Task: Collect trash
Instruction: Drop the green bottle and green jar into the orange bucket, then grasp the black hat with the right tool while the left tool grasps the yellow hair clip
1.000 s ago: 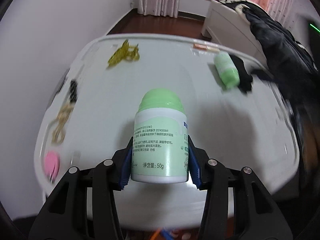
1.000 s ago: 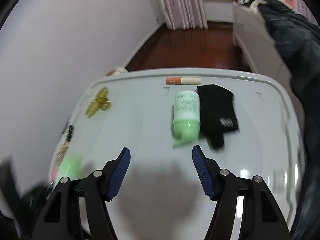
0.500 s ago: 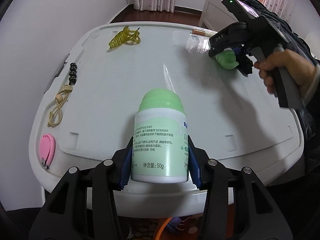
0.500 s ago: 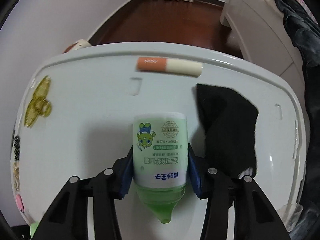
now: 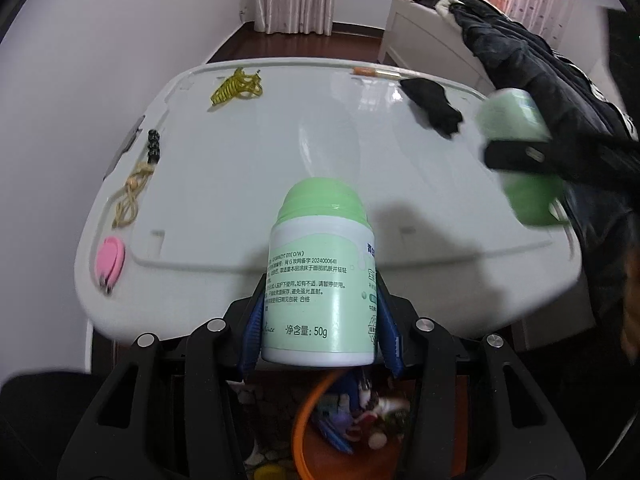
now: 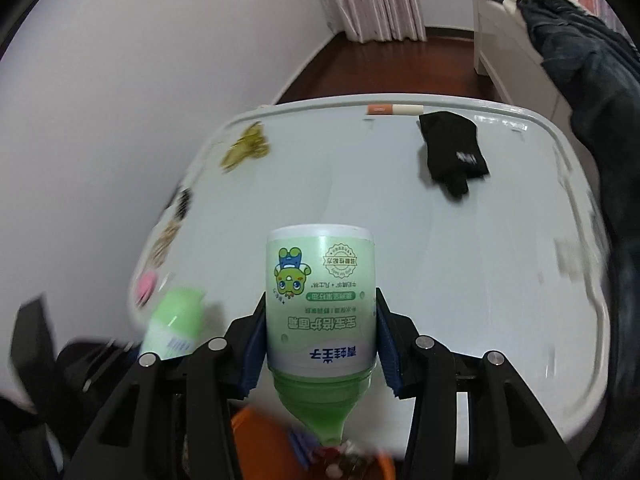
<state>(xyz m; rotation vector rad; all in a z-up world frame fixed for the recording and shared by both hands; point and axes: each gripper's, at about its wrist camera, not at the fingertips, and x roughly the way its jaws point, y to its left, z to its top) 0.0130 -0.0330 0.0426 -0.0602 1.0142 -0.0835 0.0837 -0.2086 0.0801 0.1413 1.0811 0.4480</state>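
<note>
We are at the carry-to-bin step: our left claw clamps a green-capped white plastic bottle, our right claw an inverted green-labelled bottle, both above the orange bin. Next, we judge, comes releasing over it.

two green-capped bottles, one per gripper, one yellow hair claw at the tabletop far-left corner, one black sock, one pink-and-cream tube, one pink clip, one bead cord, one orange bin below the tabletop
</note>
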